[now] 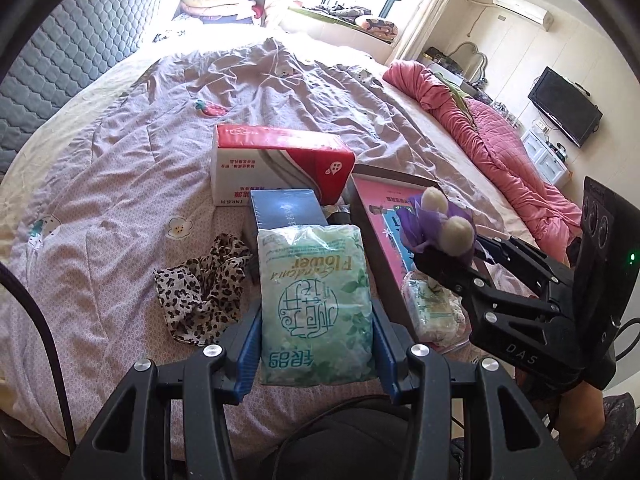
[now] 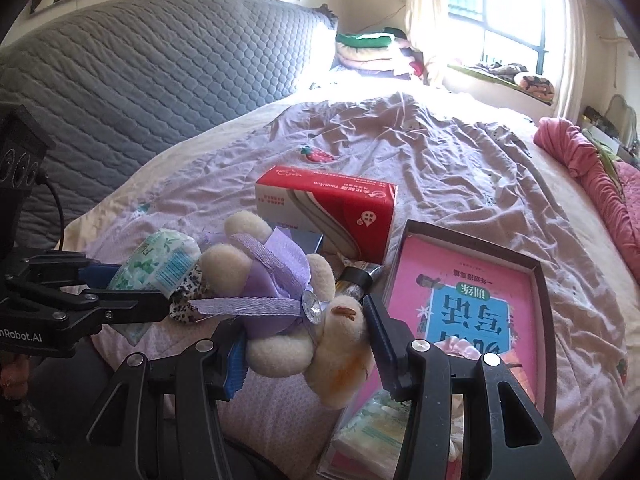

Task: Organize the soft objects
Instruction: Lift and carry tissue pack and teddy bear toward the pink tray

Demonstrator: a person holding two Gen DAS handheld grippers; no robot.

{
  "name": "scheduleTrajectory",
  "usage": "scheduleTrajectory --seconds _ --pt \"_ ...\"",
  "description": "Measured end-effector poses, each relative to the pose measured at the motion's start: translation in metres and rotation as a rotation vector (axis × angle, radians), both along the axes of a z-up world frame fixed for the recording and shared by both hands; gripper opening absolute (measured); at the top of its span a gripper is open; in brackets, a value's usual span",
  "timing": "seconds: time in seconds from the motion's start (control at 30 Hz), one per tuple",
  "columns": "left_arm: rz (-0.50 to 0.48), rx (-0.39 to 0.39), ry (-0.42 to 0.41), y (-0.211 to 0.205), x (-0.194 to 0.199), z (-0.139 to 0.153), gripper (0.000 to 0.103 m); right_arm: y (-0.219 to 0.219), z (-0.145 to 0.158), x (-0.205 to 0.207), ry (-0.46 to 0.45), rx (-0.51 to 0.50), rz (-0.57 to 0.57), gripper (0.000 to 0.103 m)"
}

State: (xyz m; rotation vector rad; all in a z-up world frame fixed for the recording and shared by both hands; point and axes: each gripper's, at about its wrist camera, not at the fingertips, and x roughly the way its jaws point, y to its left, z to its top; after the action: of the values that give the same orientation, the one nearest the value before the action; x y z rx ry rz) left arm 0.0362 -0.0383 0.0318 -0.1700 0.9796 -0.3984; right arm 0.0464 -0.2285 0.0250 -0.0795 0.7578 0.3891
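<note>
My left gripper (image 1: 316, 344) is shut on a green tissue pack (image 1: 316, 300), held just above the bed; the pack also shows in the right wrist view (image 2: 160, 264). My right gripper (image 2: 306, 352) is shut on a cream plush bear in a purple dress (image 2: 288, 304), held over the near corner of a brown box (image 2: 540, 280) with a pink book (image 2: 460, 300) inside. The bear also shows in the left wrist view (image 1: 440, 224). A leopard-print cloth (image 1: 204, 296) lies on the lilac bedspread (image 1: 120, 200), left of the left gripper.
A red-and-white tissue box (image 1: 280, 160) and a blue box (image 1: 288, 212) lie ahead on the bed. A second tissue pack (image 1: 432, 312) and a pink cloth (image 2: 456, 350) lie in the brown box. A pink quilt (image 1: 500, 152) runs along the right. A grey headboard (image 2: 140, 80) stands behind.
</note>
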Motion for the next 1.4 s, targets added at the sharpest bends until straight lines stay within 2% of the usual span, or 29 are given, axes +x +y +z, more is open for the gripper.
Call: scheduleTrajectory --seconds 0.2,0.57,1.0,1.4 --pt "-0.007 0.017 -0.009 -0.009 -0.008 0.008 0.049 -0.013 0.018 -0.007 -0.029 0.015 -0.049 0.054" --pt "-0.059 0.048 -0.054 -0.04 -0.023 0.034 0.049 -0.063 0.046 -0.02 -0.047 0.04 -0.22 0.054" --pt "-0.125 0.089 -0.095 -0.075 -0.036 0.053 0.049 -0.107 0.071 -0.041 -0.093 0.099 -0.33 0.054" --pt "-0.196 0.113 -0.076 -0.114 -0.038 0.045 0.049 -0.152 0.071 -0.054 -0.1 0.14 -0.438 0.054"
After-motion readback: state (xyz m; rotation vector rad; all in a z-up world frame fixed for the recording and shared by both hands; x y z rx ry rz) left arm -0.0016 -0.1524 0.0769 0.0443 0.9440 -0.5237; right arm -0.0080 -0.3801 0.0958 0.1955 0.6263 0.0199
